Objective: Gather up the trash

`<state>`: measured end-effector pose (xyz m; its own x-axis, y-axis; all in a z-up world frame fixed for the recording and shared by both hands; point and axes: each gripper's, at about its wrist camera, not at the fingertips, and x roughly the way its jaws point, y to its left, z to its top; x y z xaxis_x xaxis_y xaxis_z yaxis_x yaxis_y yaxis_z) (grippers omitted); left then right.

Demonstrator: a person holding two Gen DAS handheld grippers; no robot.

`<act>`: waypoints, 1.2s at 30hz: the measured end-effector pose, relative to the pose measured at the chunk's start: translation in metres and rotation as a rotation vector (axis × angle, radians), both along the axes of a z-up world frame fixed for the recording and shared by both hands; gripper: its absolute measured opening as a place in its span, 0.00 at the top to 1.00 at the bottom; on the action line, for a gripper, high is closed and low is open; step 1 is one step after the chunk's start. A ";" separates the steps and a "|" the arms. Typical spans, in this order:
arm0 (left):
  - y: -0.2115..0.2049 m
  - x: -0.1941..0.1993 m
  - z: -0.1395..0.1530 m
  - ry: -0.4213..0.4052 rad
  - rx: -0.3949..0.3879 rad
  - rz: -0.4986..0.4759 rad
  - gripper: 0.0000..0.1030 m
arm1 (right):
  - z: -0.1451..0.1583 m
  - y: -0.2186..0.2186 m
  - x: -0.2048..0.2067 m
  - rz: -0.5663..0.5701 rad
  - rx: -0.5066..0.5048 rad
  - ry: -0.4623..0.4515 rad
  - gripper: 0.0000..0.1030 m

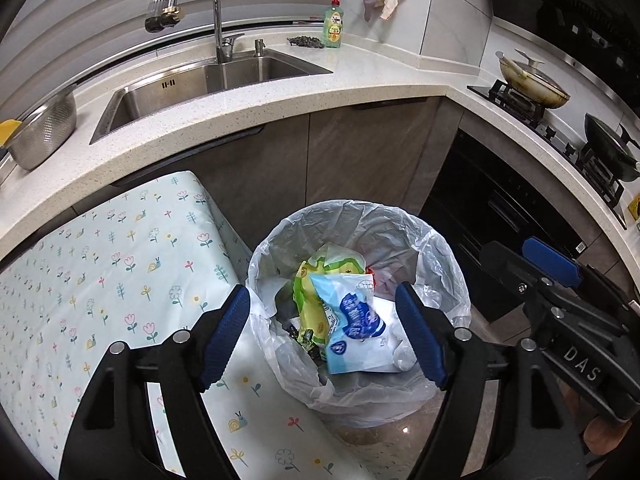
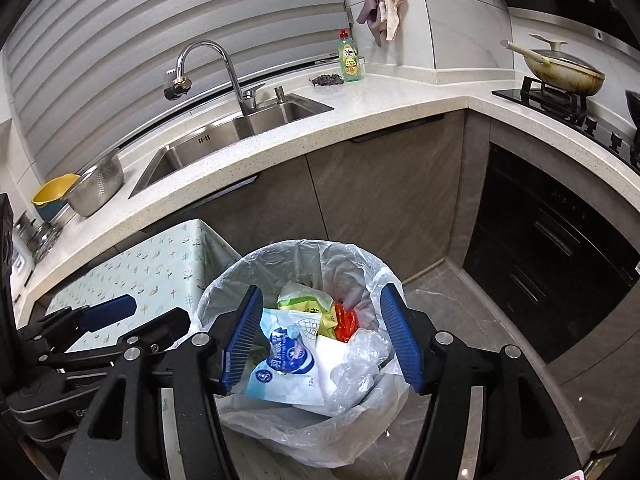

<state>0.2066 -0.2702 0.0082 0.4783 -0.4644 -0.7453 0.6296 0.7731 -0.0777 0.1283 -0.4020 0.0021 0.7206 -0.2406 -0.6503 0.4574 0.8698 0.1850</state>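
Both grippers hang over a round waste bin lined with a thin translucent white plastic bag [image 1: 436,264], which stands on the grey marbled floor in the corner of a kitchen, close beside a low surface covered with a pale green cloth printed with small flowers and snails [image 1: 100,264]. The left gripper [image 1: 322,334], black with ribbed blue pads, stands wide apart with nothing between its fingers; seen through the gap, the trash lies loose down inside the bag. The right gripper [image 2: 322,338] is likewise spread wide and grips nothing, its fingers framing the bin's mouth from above. In the bin a white and blue printed plastic wrapper [image 1: 352,320] lies on top, over a crumpled yellow-green packet [image 1: 308,300], with a scrap of red-orange wrapper [image 2: 346,322] and a wad of clear crinkled film [image 2: 360,360] to the right of them in the right wrist view. Each camera catches the other gripper at its edge. Behind the bin run grey-brown cabinet doors under a speckled pale stone worktop [image 1: 360,76] holding a stainless steel sink [image 1: 208,84] with a curved chrome tap [image 1: 200,4], a green bottle of dish soap with a red cap [image 1: 333,24], and a perforated steel colander [image 1: 44,132] at the left. To the right, a stained cream pan with a glass lid [image 1: 532,78] sits on a black gas hob.
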 end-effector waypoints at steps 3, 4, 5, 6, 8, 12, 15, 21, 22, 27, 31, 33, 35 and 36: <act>0.005 -0.004 0.007 -0.007 -0.008 0.004 0.28 | 0.007 0.005 -0.006 0.000 -0.011 -0.010 0.40; 0.007 -0.006 0.010 -0.012 -0.012 0.005 0.28 | 0.010 0.006 -0.007 0.000 -0.013 -0.013 0.40; 0.008 -0.008 0.012 -0.015 -0.013 0.006 0.27 | 0.011 0.007 -0.009 0.001 -0.014 -0.015 0.39; 0.010 -0.009 0.014 -0.018 -0.015 0.007 0.27 | 0.013 0.008 -0.010 0.001 -0.016 -0.017 0.39; 0.014 -0.013 0.018 -0.026 -0.018 0.008 0.27 | 0.018 0.012 -0.014 0.004 -0.021 -0.020 0.38; 0.023 -0.020 0.027 -0.034 -0.029 0.017 0.27 | 0.028 0.019 -0.021 0.014 -0.032 -0.030 0.37; 0.031 -0.024 0.033 -0.040 -0.035 0.028 0.26 | 0.036 0.027 -0.028 0.021 -0.042 -0.044 0.31; 0.050 -0.035 0.046 -0.062 -0.051 0.055 0.19 | 0.050 0.043 -0.040 0.030 -0.062 -0.058 0.25; 0.054 -0.038 0.048 -0.067 -0.053 0.058 0.19 | 0.052 0.047 -0.042 0.033 -0.065 -0.060 0.24; 0.068 -0.048 0.057 -0.085 -0.059 0.068 0.18 | 0.060 0.061 -0.053 0.043 -0.083 -0.065 0.19; 0.082 -0.056 0.062 -0.091 -0.068 0.086 0.15 | 0.063 0.072 -0.059 0.058 -0.089 -0.057 0.18; 0.088 -0.060 0.063 -0.094 -0.066 0.091 0.14 | 0.064 0.078 -0.063 0.059 -0.089 -0.052 0.17; 0.095 -0.063 0.062 -0.102 -0.063 0.099 0.12 | 0.064 0.083 -0.066 0.062 -0.085 -0.047 0.17; 0.099 -0.065 0.062 -0.106 -0.060 0.104 0.11 | 0.064 0.086 -0.069 0.062 -0.084 -0.045 0.16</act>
<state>0.1411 -0.1716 0.0702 0.6004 -0.4507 -0.6606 0.5534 0.8305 -0.0635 0.0596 -0.3161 0.0659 0.7641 -0.2470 -0.5959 0.3948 0.9096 0.1292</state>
